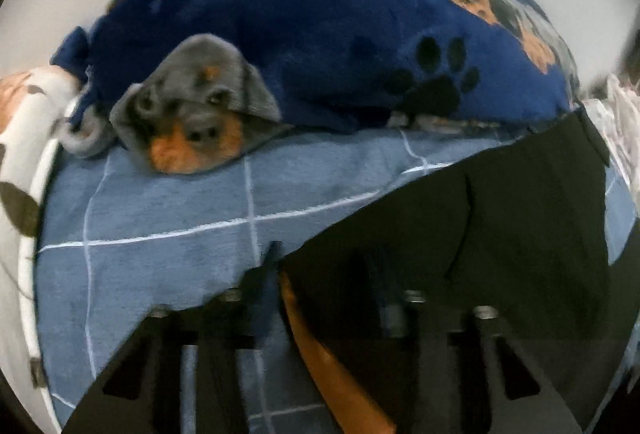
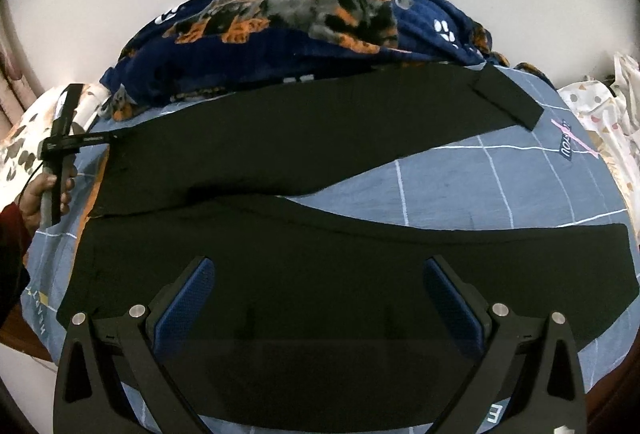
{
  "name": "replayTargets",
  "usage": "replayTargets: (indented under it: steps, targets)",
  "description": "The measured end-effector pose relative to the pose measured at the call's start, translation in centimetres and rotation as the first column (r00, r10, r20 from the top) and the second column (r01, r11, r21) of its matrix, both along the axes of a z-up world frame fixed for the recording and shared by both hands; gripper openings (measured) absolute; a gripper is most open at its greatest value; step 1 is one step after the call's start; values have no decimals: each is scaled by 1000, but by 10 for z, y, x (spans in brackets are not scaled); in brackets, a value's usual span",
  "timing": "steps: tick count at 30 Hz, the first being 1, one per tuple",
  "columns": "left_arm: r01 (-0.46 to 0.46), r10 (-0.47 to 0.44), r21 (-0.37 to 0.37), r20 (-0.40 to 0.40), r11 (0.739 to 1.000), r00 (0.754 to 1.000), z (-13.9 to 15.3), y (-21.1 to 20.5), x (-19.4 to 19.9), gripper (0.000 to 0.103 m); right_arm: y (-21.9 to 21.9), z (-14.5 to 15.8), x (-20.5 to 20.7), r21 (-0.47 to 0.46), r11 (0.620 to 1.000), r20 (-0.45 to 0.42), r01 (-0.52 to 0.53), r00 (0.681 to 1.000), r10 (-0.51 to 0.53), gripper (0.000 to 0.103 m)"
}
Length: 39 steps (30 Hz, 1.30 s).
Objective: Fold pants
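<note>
Black pants [image 2: 280, 138] lie spread on a bed, both legs running to the right, the far leg's cuff folded back. In the left wrist view the pants' [image 1: 520, 214] waist edge, with an orange lining strip [image 1: 320, 354], lies between the blurred fingers of my left gripper [image 1: 324, 266]. The jaws stand partly apart and are not pressing on the cloth. In the right wrist view a hand [image 2: 40, 194] holds that left gripper [image 2: 114, 135] at the waist's far corner. My right gripper [image 2: 318, 262] hangs open over the near leg with nothing between its blue pads [image 2: 188, 294].
The bed has a blue checked sheet [image 2: 460, 170]. A bunched navy fleece blanket with dog prints [image 1: 320, 34] lies along the far side against the wall. White patterned bedding sits at the left [image 1: 24, 114] and at the right [image 2: 600, 106].
</note>
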<state>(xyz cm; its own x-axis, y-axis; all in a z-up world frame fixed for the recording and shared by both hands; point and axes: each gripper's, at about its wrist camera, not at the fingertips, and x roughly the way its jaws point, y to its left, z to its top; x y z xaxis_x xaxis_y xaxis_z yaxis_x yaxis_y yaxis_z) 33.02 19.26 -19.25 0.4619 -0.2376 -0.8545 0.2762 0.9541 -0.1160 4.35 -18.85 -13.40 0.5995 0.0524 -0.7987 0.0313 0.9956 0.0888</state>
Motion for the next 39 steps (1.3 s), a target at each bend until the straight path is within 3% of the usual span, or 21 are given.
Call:
replayTargets:
  steps: [1, 3, 6, 11, 14, 21, 25, 28, 31, 33, 35, 39]
  targets:
    - [-10, 10, -11, -2, 1000, 1000, 2, 2, 0, 21, 2, 0, 1, -4, 1000, 2, -6, 1000, 6, 103]
    - [-29, 30, -57, 1, 998, 1000, 8, 8, -5, 10, 6, 0, 2, -5, 1000, 2, -13, 1000, 13, 103]
    - [-55, 69, -170, 72, 984, 995, 37, 15, -31, 10, 2, 1, 9, 58, 998, -8, -23, 1000, 23, 103]
    - [41, 4, -205, 213, 978, 977, 89, -14, -114, 10, -15, 16, 32, 252, 968, 13, -4, 1000, 1, 103]
    - [106, -37, -235, 283, 966, 958, 108, -32, -174, 10, -25, 28, 55, 381, 924, 43, -15, 999, -1, 103]
    - [113, -37, -279, 263, 954, 964, 105, -54, -256, 10, -39, 16, 132, 590, 808, -11, 3, 1000, 4, 102]
    - [87, -22, -305, 210, 948, 977, 94, -58, -275, 10, -45, -7, 171, 611, 789, -89, 69, 996, -18, 99]
    - [70, -13, -314, 179, 947, 984, 86, -60, -277, 10, -53, -32, 191, 630, 762, -177, 150, 983, -48, 90]
    - [55, -4, -309, 163, 950, 987, 82, -61, -278, 10, -61, -53, 204, 630, 748, -240, 207, 969, -65, 64]
    - [47, 2, -306, 158, 951, 988, 82, -61, -276, 11, -63, -55, 203, 623, 753, -241, 210, 968, -70, 5]
    - [38, 9, -292, 156, 956, 988, 84, -59, -274, 11, -65, -52, 194, 641, 744, -201, 186, 977, -71, 7]
    - [12, 22, -252, 132, 968, 991, 81, -50, -276, 11, -63, -34, 157, 614, 779, -124, 126, 990, -63, 7]
